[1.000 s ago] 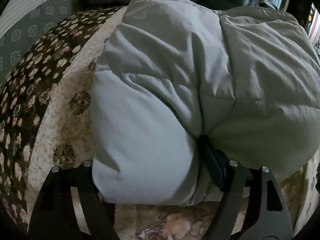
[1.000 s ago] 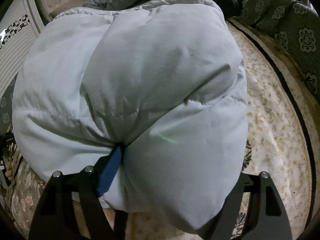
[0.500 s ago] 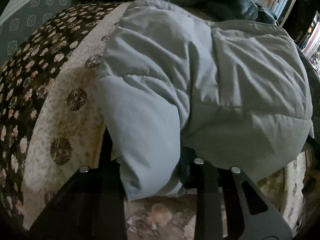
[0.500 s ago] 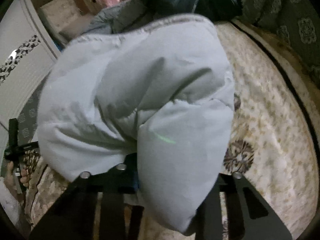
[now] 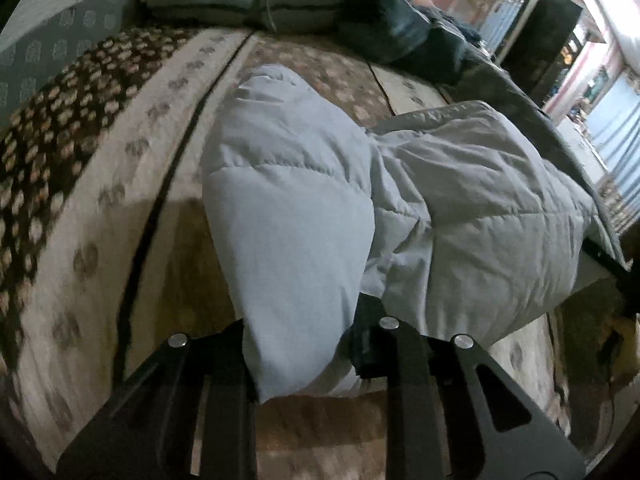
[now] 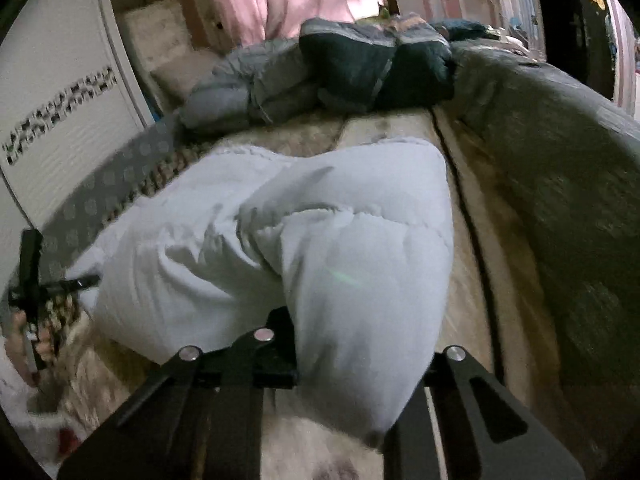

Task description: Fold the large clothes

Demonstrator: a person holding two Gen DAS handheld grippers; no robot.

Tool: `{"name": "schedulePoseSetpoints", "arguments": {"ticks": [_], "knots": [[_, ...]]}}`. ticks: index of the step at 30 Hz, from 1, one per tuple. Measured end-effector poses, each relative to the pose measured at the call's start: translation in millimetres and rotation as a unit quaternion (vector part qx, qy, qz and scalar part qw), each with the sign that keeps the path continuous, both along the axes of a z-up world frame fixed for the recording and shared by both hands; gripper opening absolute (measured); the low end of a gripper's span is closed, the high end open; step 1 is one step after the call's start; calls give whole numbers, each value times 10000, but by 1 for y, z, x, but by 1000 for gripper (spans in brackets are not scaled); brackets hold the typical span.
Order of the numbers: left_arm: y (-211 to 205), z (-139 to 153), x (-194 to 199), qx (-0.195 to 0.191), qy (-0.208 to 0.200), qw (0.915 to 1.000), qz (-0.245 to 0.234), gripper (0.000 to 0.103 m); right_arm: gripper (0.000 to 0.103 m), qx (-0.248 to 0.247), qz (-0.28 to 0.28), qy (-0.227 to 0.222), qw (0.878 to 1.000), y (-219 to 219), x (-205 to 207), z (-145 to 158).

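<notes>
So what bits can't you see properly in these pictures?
- Left gripper fingertips, left wrist view: buried in the jacket fold they clamp.
- Right gripper fingertips, right wrist view: hidden by the jacket bulge.
- Jacket's underside, both views: it lies against the bedspread.
- Hand, right wrist view: cut off at the left edge, blurred.
- Shelf things, left wrist view: too small and blurred.

Jacket [image 5: 304, 240] folds bulge over both sets of fingertips, so pad contact is hidden in both views. Bedspread [image 6: 472, 288] is motion-blurred. Hand [image 6: 24, 344] is cut off at the left edge.
</notes>
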State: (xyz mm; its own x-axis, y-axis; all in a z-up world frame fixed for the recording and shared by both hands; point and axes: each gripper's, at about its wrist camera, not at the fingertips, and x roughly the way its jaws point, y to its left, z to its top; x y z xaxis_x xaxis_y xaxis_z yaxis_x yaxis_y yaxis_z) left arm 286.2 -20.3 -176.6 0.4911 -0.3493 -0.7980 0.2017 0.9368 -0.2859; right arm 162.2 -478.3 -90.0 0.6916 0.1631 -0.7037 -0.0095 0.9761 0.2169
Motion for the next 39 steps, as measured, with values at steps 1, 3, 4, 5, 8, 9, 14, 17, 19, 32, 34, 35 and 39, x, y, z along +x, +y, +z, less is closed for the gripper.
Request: {"name": "schedulePoseSetpoints", "arguments": {"ticks": [1, 3, 4, 5, 8, 9, 14, 17, 19, 32, 34, 35, 39], "knots": [[-3, -9, -9, -6, 53, 10000, -64, 23, 16, -159, -20, 233, 9996, -3, -16, -10], [-4, -30, -18, 76, 170, 9997, -137, 27, 19, -297, -2, 518, 9982, -3, -24, -25], [-5, -40, -19, 144, 202, 9996, -165, 30, 23, -434, 26, 668, 9968, -4, -28, -41], [-3, -51, -21, 182, 241, 9994, -190, 38, 25, -556, 35, 798, 9953, -4, -29, -55], [1, -69, -13, 194, 336, 9992, -138, 66, 45, -384, -176, 1087, 9932, -14, -32, -92], [1, -69, -11, 350, 280, 9990, -40, 80, 49, -269, -266, 1091, 9933, -18, -34, -96], [1, -60, -19, 777, 25, 9966, 282, 97, 61, -431, -445, 1151, 9914, -23, -42, -86], [11, -54, -32, 804, -49, 9959, 399, 98, 63, -404, -608, 1185, 9903, -29, -49, -81], [16, -49, -42, 884, -113, 9951, 437, 98, 63, -366, -693, 1123, 9906, -29, -55, -80], [29, -8, -82, 737, -249, 9945, 708, 98, 79, -863, -1268, 991, 9832, -43, -70, -73], [22, 1, -84, 752, -312, 9942, 705, 98, 79, -908, -1368, 796, 9832, -37, -75, -57], [19, 12, -91, 708, -362, 9944, 696, 98, 79, -815, -1354, 682, 9851, -36, -78, -50], [10, 58, -118, 448, -595, 9953, 621, 100, 79, -604, -1263, 103, 9901, -12, -100, 1]]}}
